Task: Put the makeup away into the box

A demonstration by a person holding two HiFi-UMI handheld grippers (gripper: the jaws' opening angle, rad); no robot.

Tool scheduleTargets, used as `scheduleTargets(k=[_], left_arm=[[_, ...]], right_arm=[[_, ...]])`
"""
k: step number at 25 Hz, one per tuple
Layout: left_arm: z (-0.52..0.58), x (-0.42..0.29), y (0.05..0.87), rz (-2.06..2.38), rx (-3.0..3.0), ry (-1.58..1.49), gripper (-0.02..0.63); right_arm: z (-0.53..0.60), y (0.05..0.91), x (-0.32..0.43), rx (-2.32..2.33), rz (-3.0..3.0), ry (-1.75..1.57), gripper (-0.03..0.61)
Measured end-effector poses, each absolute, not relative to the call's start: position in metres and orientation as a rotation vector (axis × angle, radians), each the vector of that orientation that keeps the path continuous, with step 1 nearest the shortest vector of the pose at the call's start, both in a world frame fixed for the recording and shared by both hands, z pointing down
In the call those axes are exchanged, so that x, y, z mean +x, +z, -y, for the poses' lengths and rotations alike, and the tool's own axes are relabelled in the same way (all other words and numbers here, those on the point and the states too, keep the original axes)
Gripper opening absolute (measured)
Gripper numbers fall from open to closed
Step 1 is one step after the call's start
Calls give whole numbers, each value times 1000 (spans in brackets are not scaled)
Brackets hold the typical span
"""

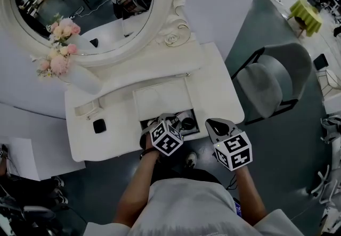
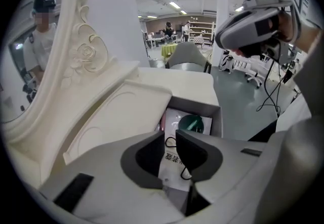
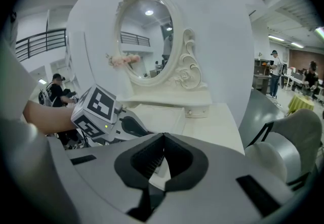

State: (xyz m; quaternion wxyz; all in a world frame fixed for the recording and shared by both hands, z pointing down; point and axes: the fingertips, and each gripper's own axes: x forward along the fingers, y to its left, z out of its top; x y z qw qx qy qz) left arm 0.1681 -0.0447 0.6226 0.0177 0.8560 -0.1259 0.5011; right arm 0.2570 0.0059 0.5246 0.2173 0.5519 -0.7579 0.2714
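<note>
The box (image 1: 196, 118) is an open compartment in the white vanity table (image 1: 218, 91), with its lid (image 1: 162, 99) raised behind it. My left gripper (image 1: 171, 121) points down into it. In the left gripper view its jaws (image 2: 170, 134) stand a narrow gap apart. A white printed packet (image 2: 173, 160) and a thin black loop show in that gap, and the pads do not press on them. A round green item (image 2: 191, 123) lies further inside the box. My right gripper (image 1: 212, 122) hovers at the table's front edge, right of the box, its jaws (image 3: 164, 135) shut and empty.
An oval mirror (image 1: 80, 6) and a vase of pink flowers (image 1: 58, 59) stand at the back left. A small black item (image 1: 99, 125) and a white tray (image 1: 88, 108) sit on the table's left. A grey chair (image 1: 277, 80) stands to the right.
</note>
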Motion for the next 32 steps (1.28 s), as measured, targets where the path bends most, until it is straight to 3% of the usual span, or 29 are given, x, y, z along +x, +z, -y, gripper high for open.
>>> scheduleTargets(k=[12, 26, 32], left_arm=[[88, 51, 569, 778, 2617, 1244, 89], [125, -107, 560, 1070, 2447, 1064, 89], [140, -155, 566, 1162, 2377, 1053, 151]], right_arm=[[40, 507, 164, 1382, 2189, 658, 2], [89, 489, 36, 1219, 2260, 563, 2], [106, 493, -3, 1180, 2264, 555, 2]])
